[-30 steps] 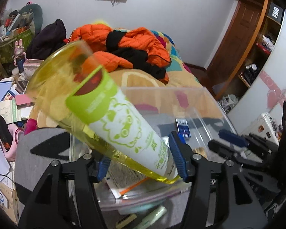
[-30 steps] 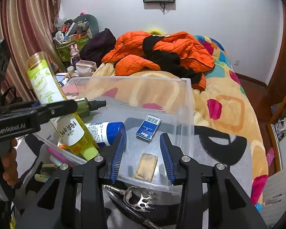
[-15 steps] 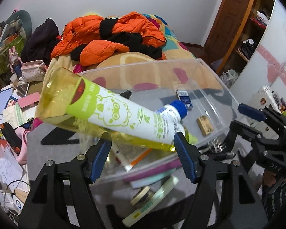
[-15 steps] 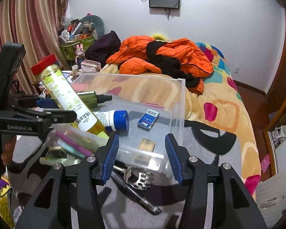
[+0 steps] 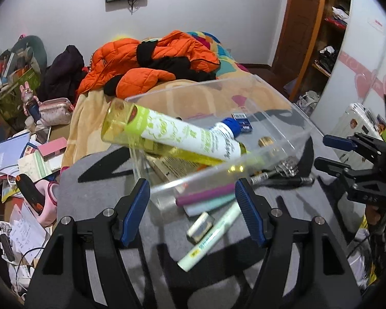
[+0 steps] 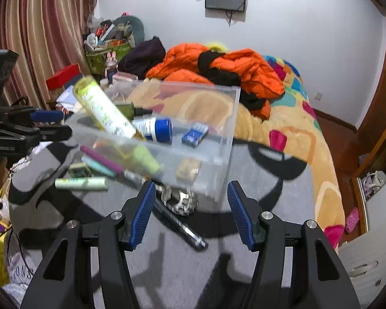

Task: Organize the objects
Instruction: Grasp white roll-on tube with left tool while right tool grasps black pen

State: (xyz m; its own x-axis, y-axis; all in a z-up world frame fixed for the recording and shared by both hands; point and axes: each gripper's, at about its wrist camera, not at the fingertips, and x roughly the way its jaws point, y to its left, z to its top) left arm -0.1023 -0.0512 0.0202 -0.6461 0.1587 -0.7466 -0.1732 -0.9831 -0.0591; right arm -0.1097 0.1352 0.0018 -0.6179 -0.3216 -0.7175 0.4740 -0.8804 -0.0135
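A clear plastic box [image 5: 278, 95] [image 6: 226, 139] stands on the grey mat. A yellow bottle with a white and green label [image 5: 172, 134] [image 6: 105, 110] leans over the box's left wall, its base inside. A blue-capped tube [image 5: 229, 127] [image 6: 154, 130], a blue card pack [image 6: 194, 135] and a small brown item [image 6: 189, 168] lie inside. My left gripper [image 5: 193, 211] is open and empty, just short of the box. My right gripper [image 6: 191, 216] is open and empty, near the box's corner.
On the mat by the box lie a purple pen [image 5: 205, 197], a pale green tube [image 5: 211, 237] [image 6: 82, 183], a small tape roll [image 5: 200, 228], a metal bottle opener [image 6: 180, 202] and a black pen [image 6: 180, 225]. Orange jackets [image 6: 218, 67] lie on the bed behind. Clutter [image 5: 25, 154] is at left.
My left gripper has let go of the yellow bottle and drawn back; the bottle now rests tilted in the box. My right gripper has also drawn back a little.
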